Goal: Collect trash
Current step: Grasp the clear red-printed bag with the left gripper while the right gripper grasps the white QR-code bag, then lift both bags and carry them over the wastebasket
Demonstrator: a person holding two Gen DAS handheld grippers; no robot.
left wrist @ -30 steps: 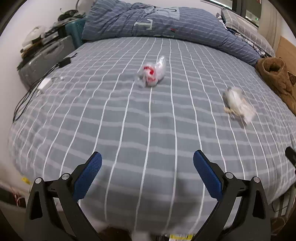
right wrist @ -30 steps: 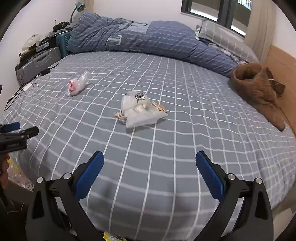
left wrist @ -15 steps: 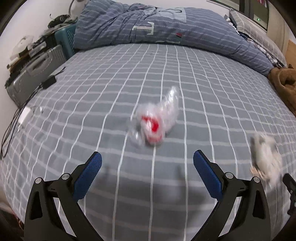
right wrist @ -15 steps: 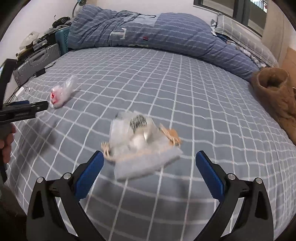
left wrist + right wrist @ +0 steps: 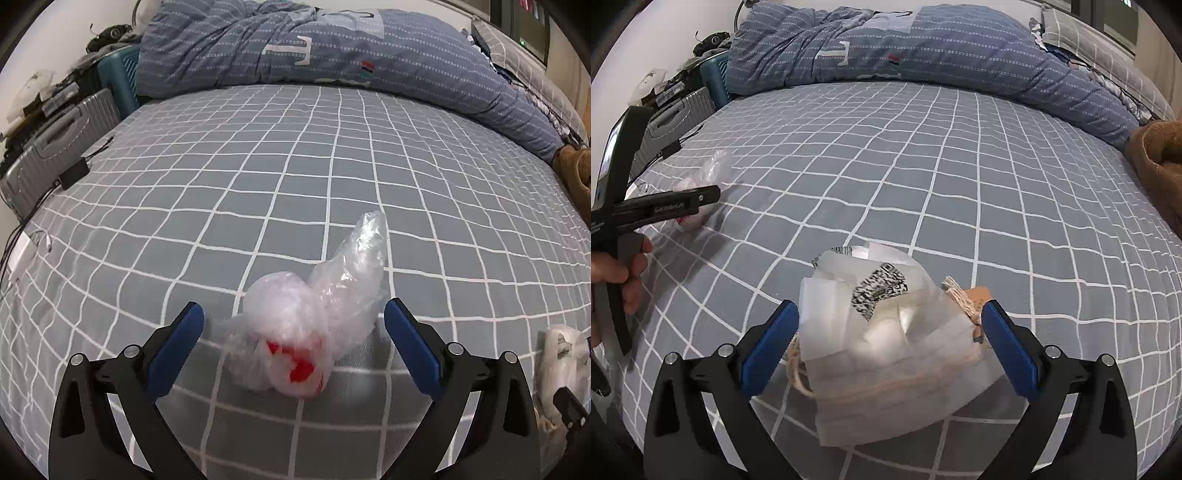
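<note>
Both grippers closed in fast over last second. Left gripper spread wide, now straddling crumpled clear plastic bag on bed. Right gripper also spread, flanking white paper bag. Looks ready for double squeeze.

Crinkled glossy plastic bag – frosted matt pouch – on soft checked cloth sheet.

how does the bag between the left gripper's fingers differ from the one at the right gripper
The crumpled clear bag has red showing inside; the white bag shows a printed black-and-white code and beige string. The crumpled clear bag is bunched with a tail sticking up; the white bag lies flatter and looks boxier. Both rest on the checked bedsheet, each between an open gripper's fingers, left gripper and right gripper.
</note>
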